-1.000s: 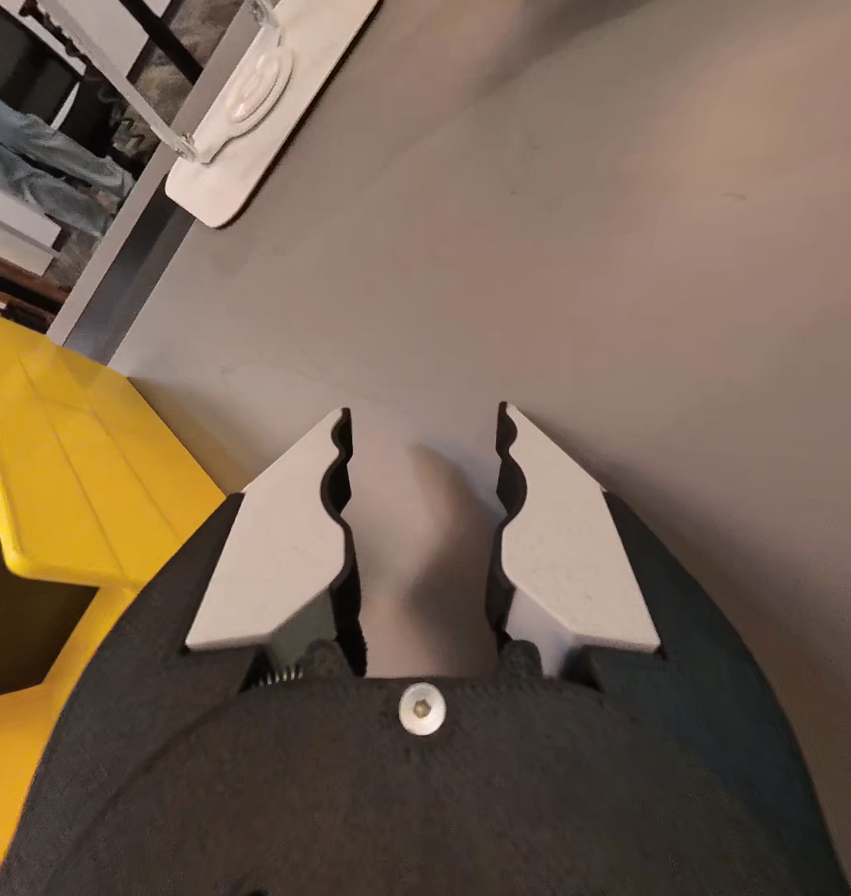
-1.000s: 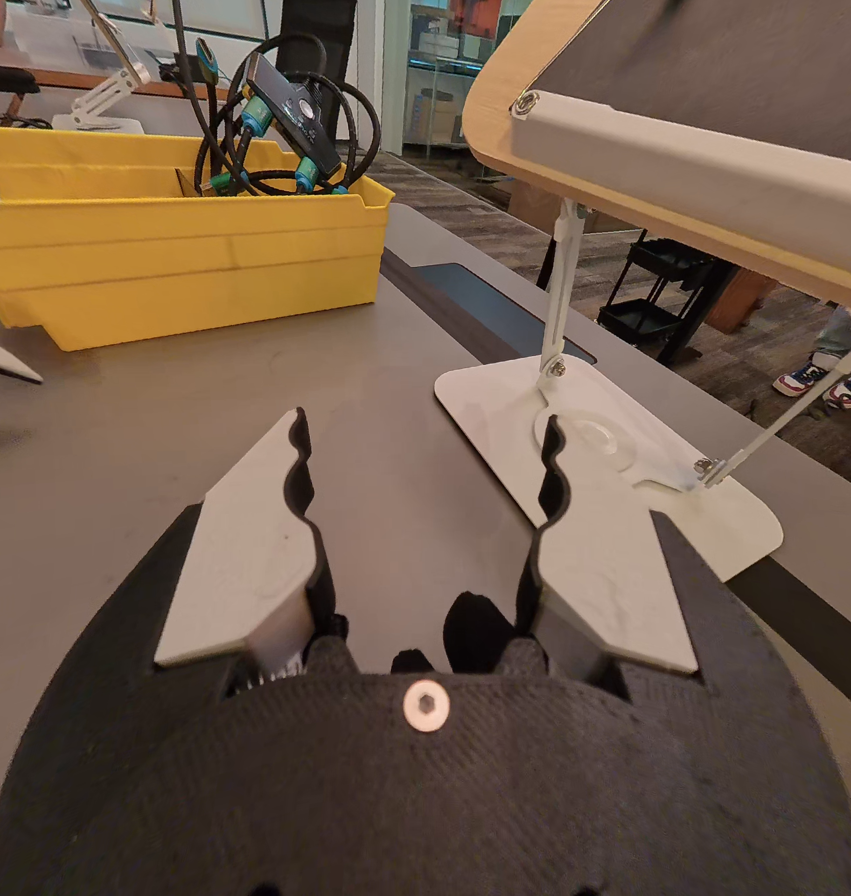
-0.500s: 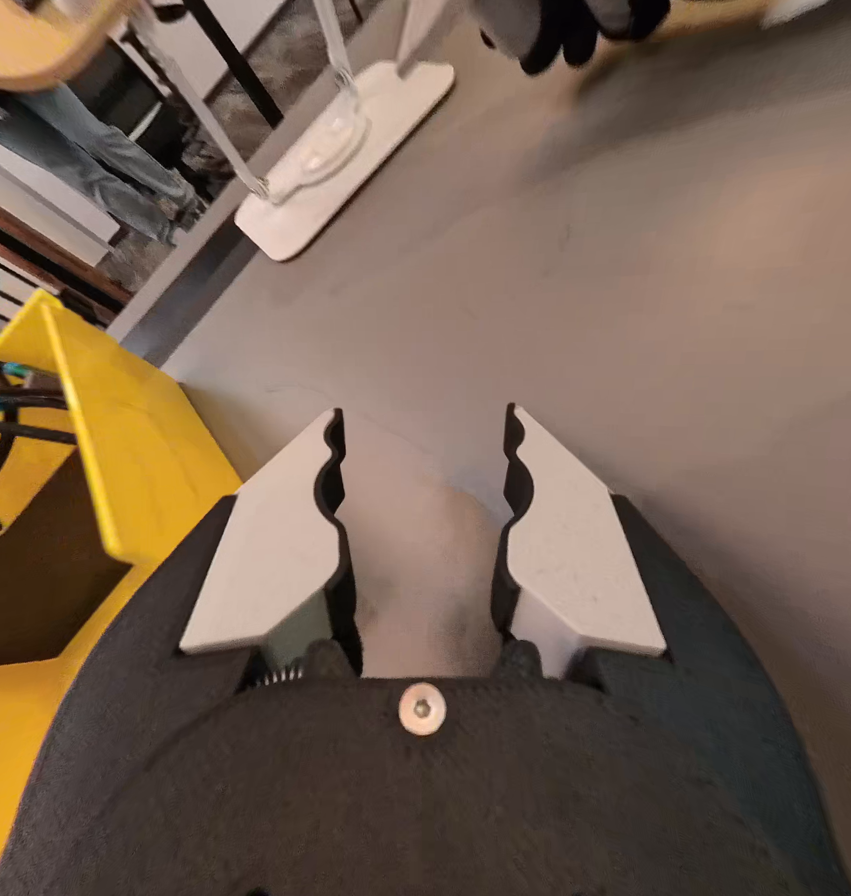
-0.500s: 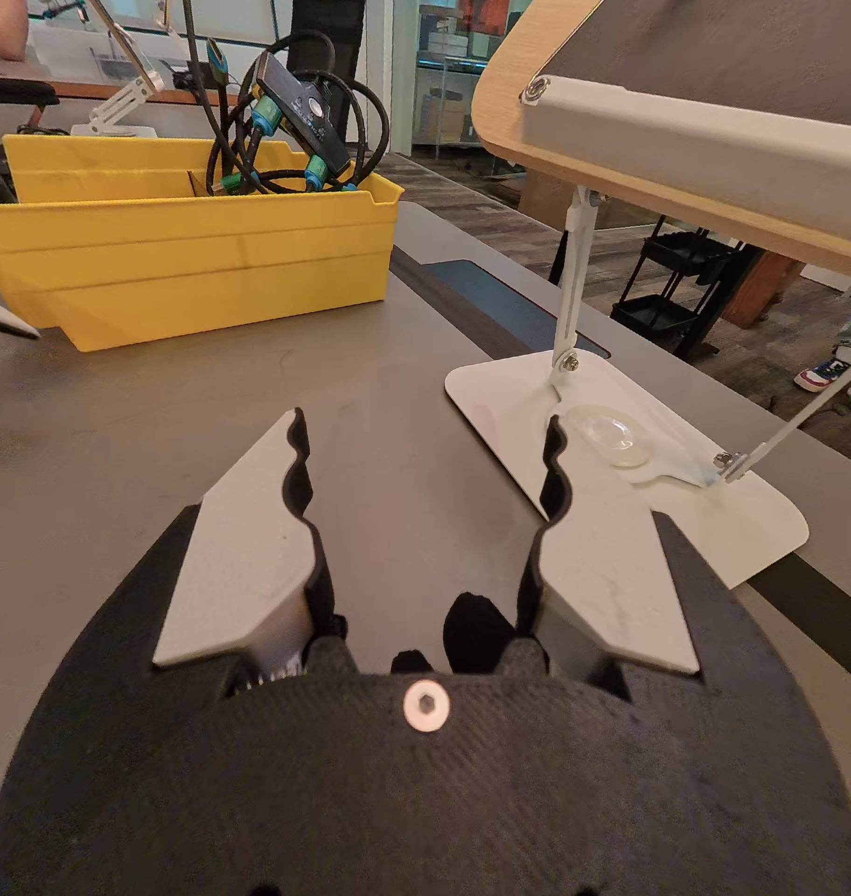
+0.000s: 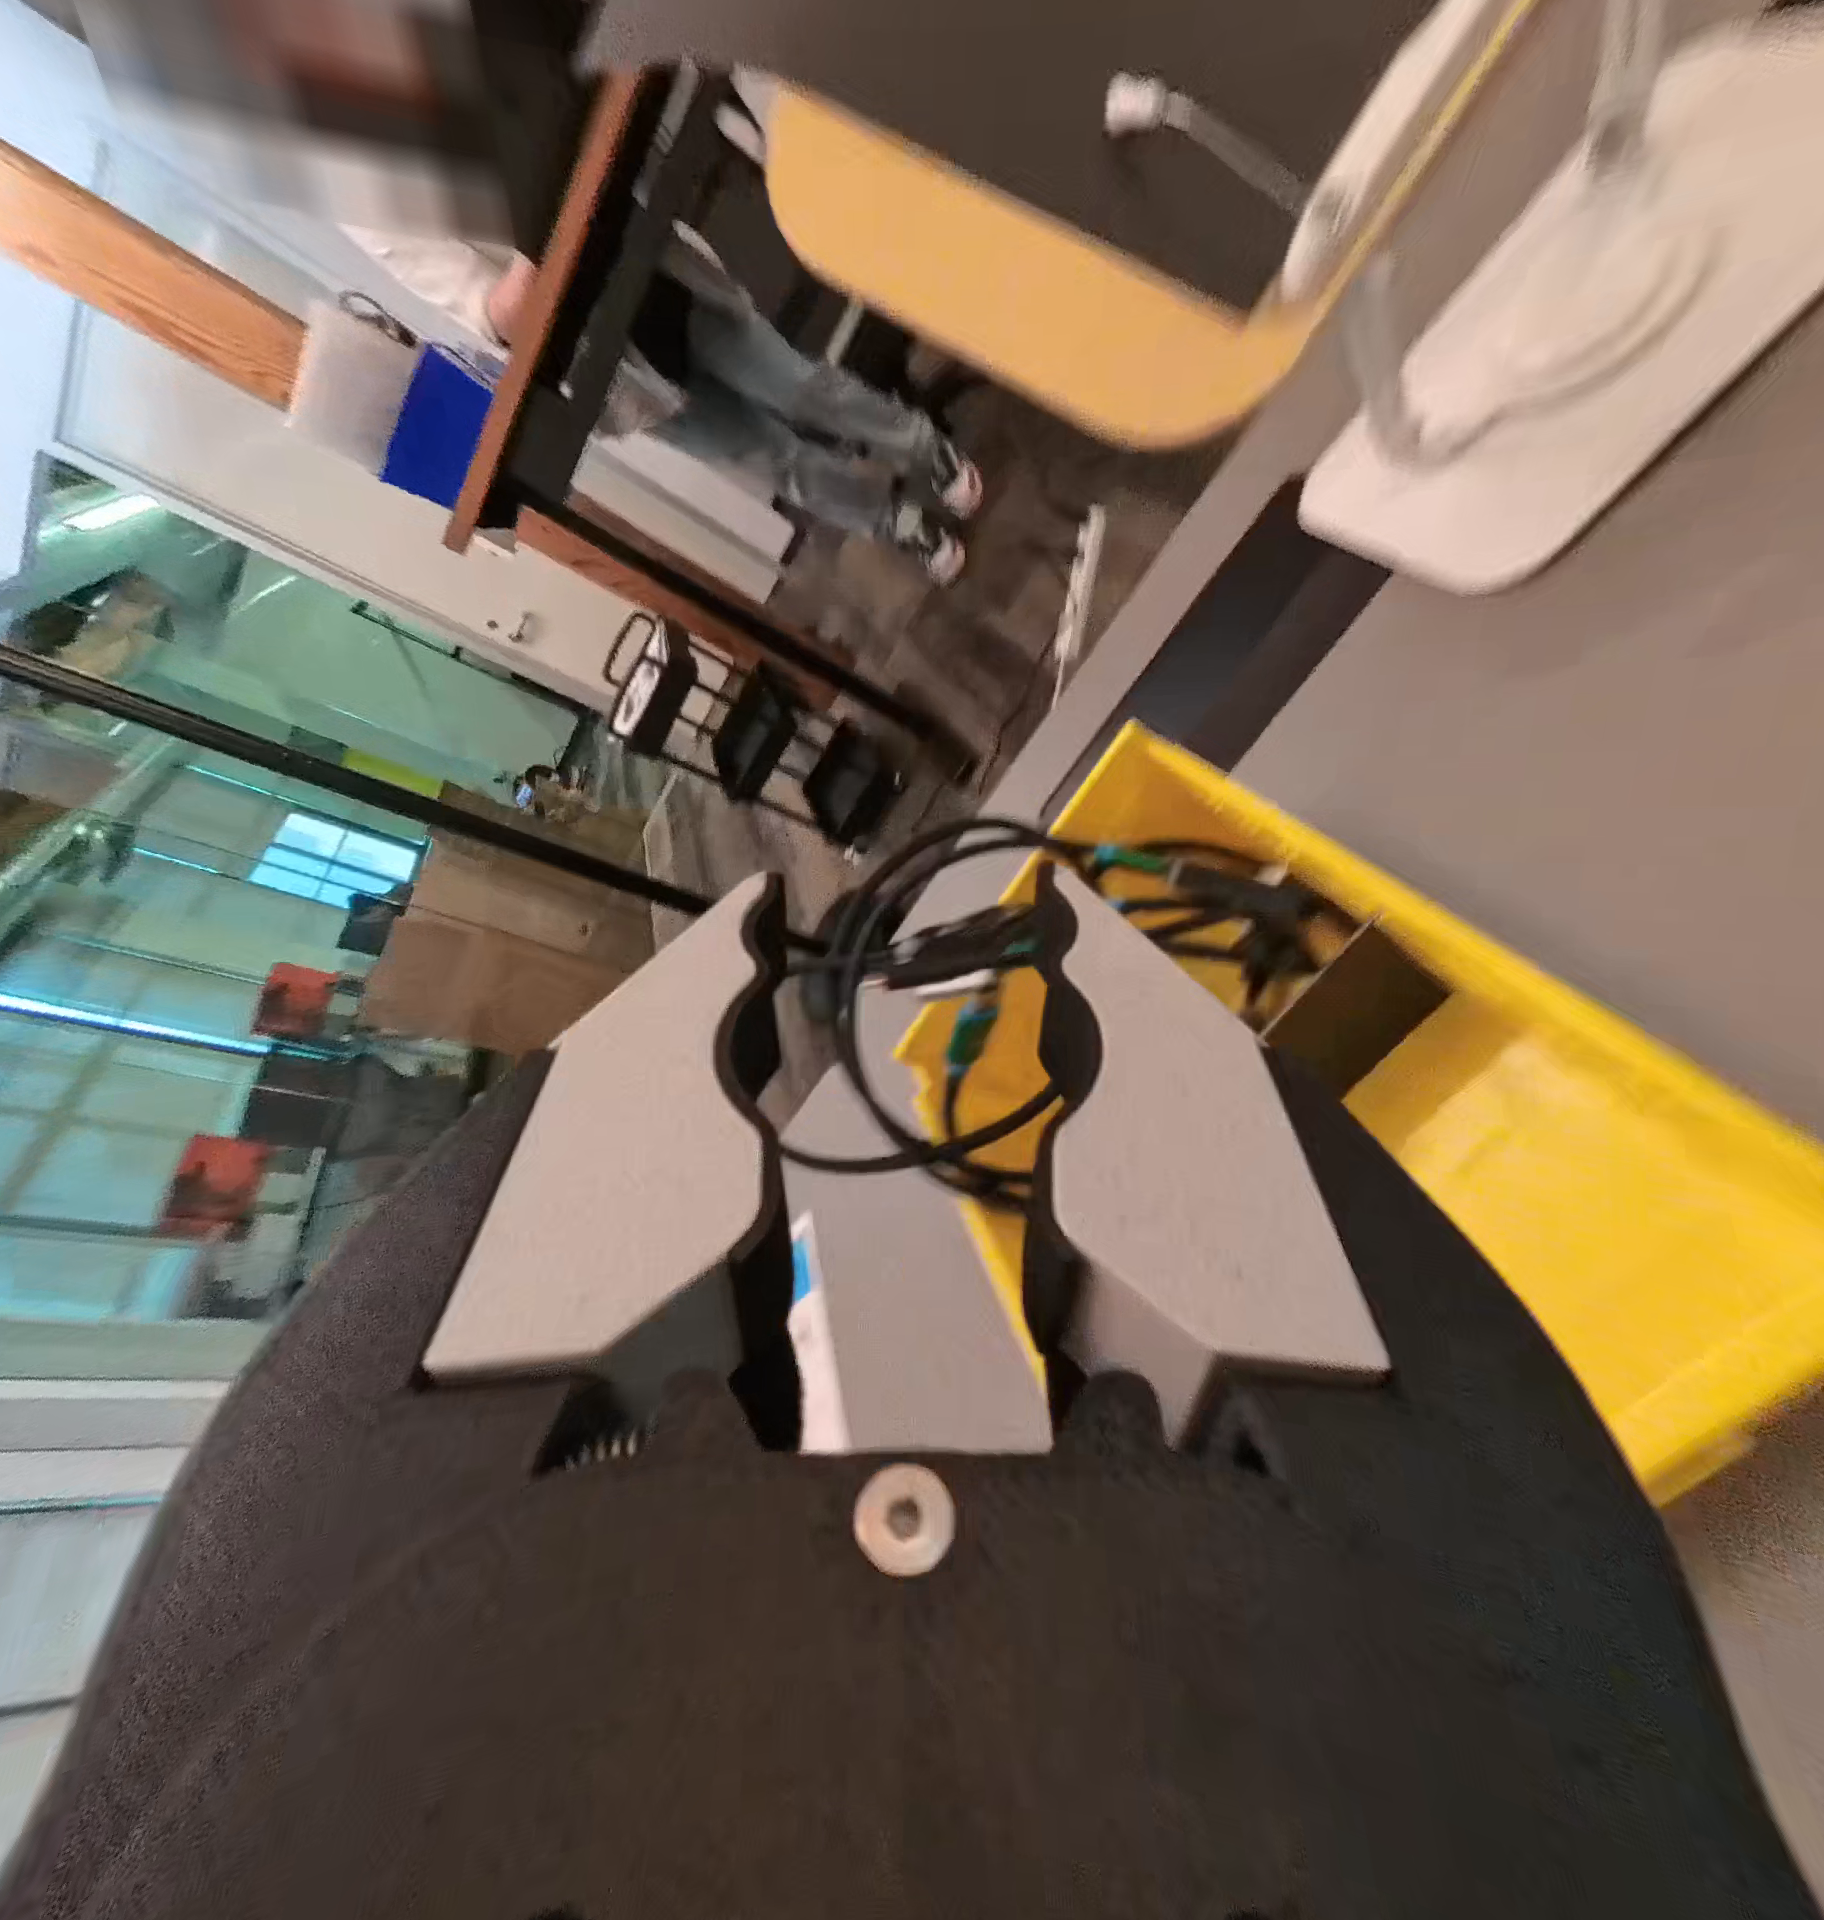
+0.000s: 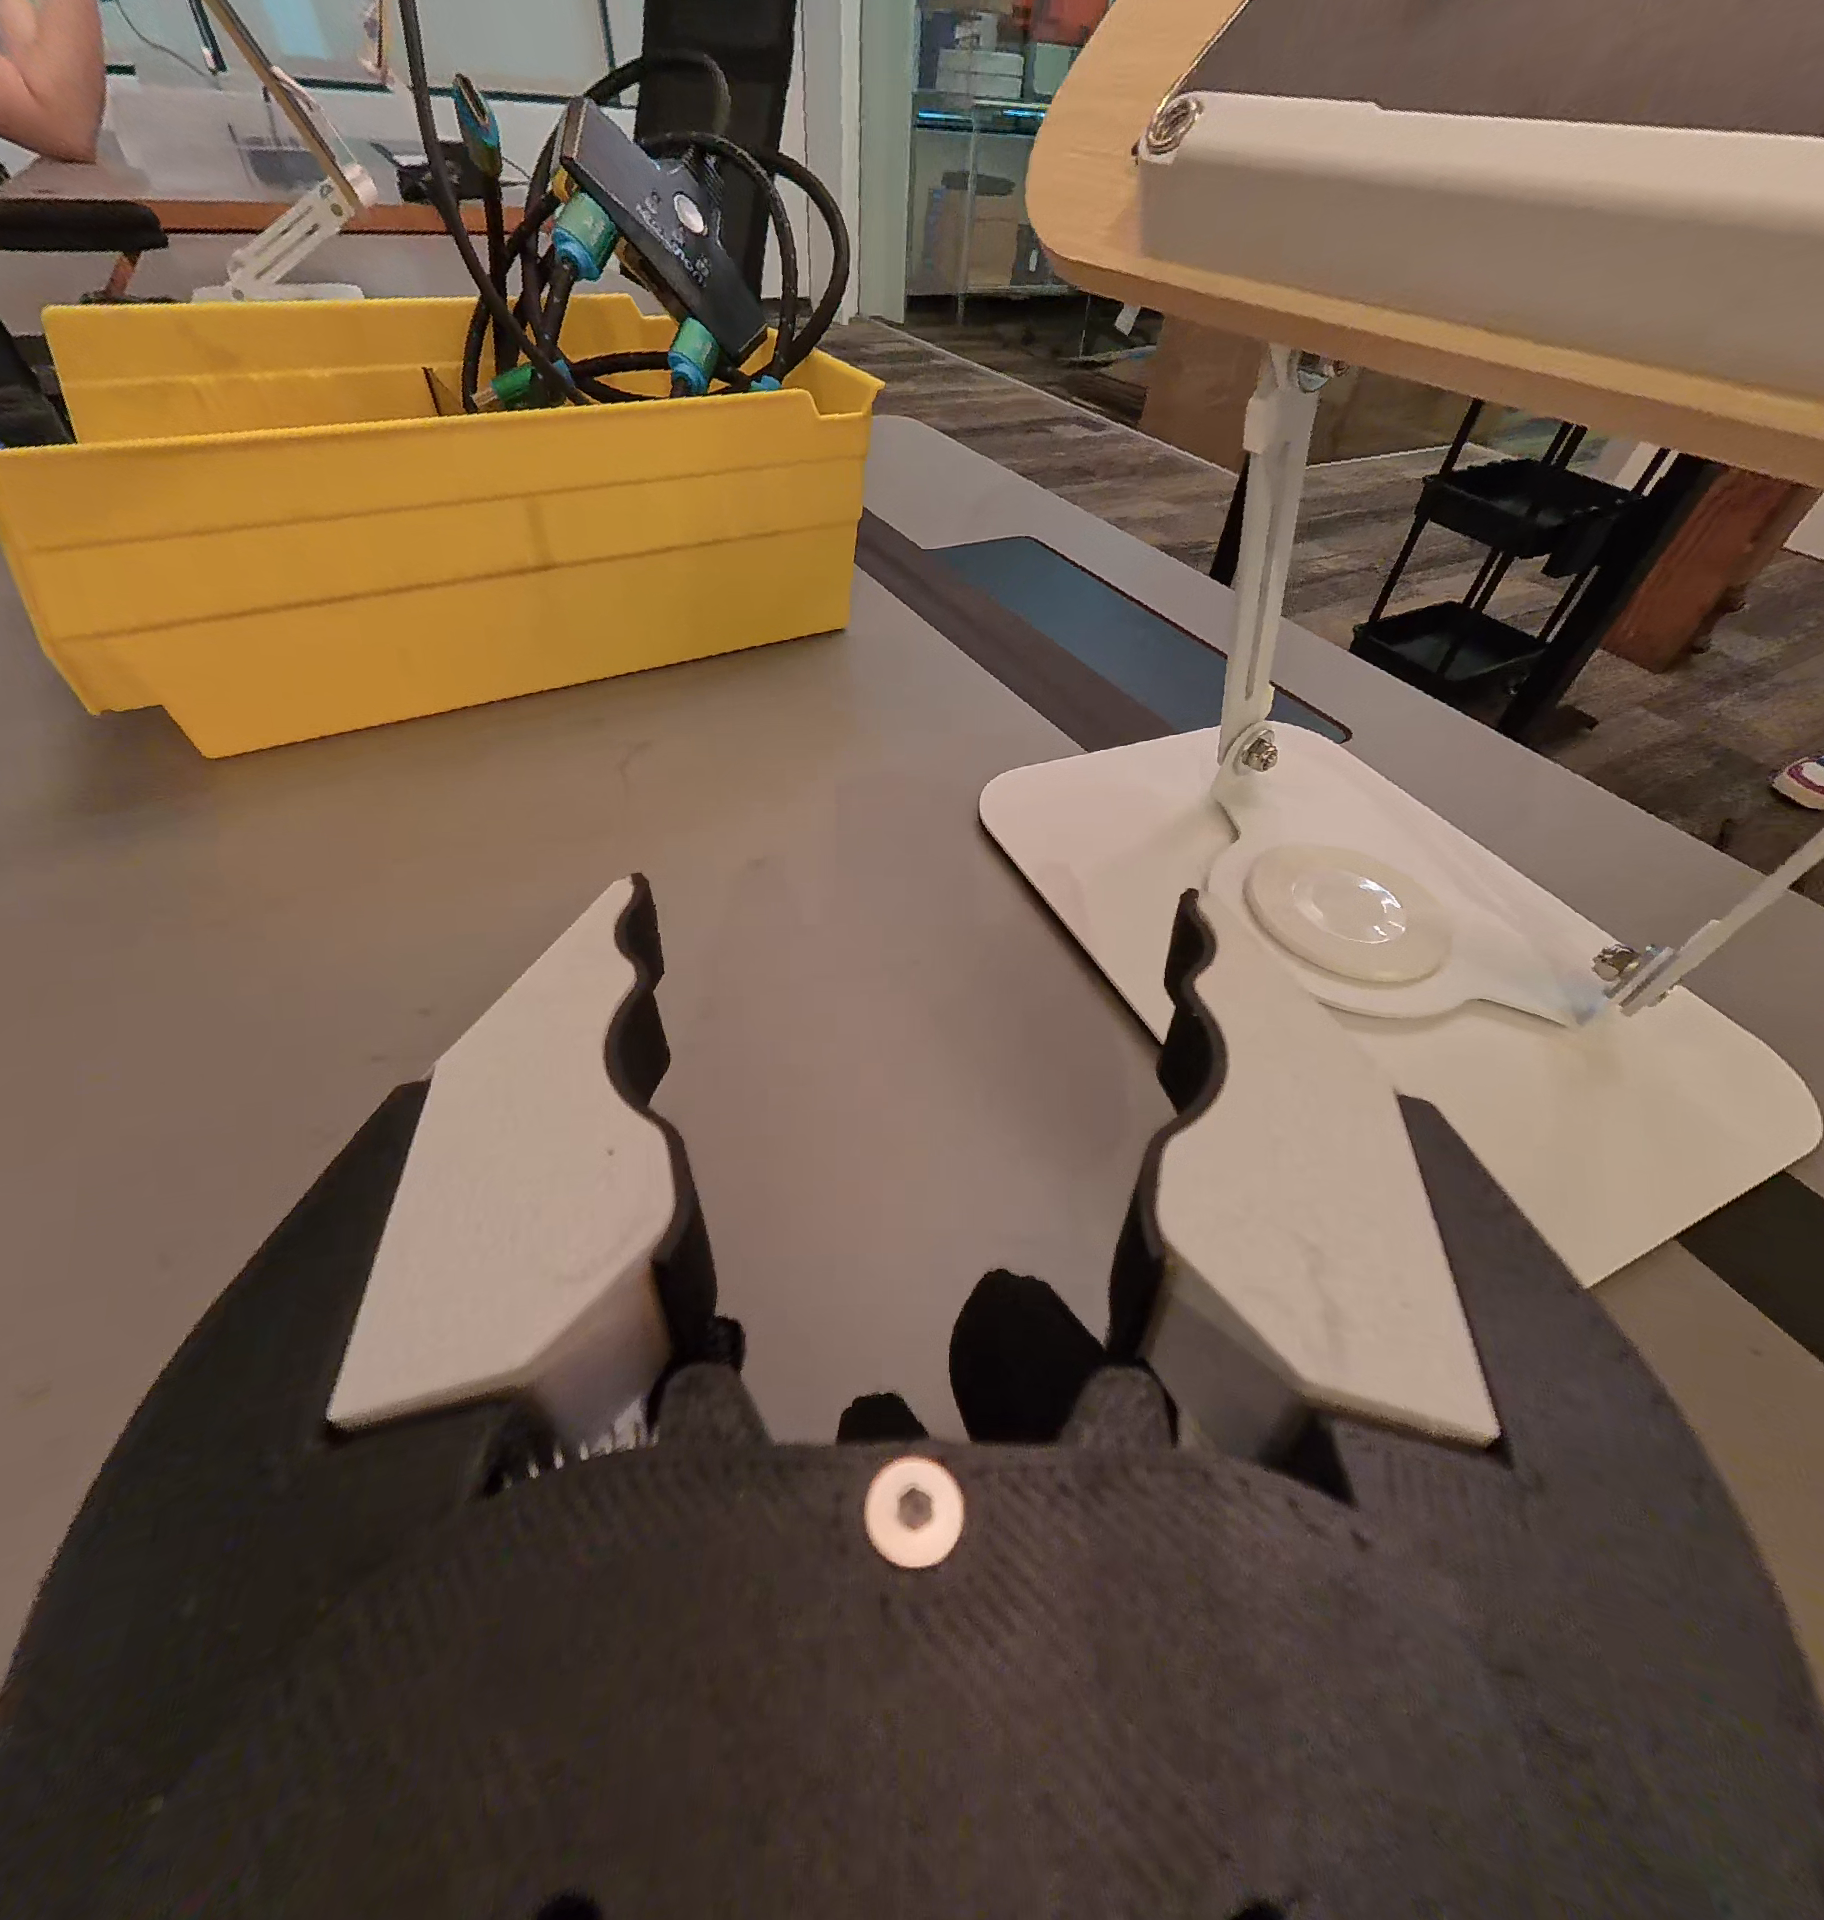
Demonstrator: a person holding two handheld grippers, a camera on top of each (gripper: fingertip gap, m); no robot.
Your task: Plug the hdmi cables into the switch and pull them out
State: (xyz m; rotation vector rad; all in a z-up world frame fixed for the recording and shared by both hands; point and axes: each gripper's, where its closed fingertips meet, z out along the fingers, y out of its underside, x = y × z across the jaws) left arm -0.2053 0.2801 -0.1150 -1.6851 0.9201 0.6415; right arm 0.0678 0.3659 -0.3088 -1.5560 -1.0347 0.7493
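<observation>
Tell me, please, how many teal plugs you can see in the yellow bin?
3: one high beside the switch, one under its lower end, one low against the bin divider. Others may be hidden.

Even indoor light; left wrist view motion-blurred, tilted; right wrist view sharp; wide-angle edge distortion.

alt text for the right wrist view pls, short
Open right gripper, holding nothing, hovers over a grey table. Ahead to the left, a yellow bin holds a black switch tangled in black HDMI cables. To the right stands a white stand base carrying a tilted board.
</observation>
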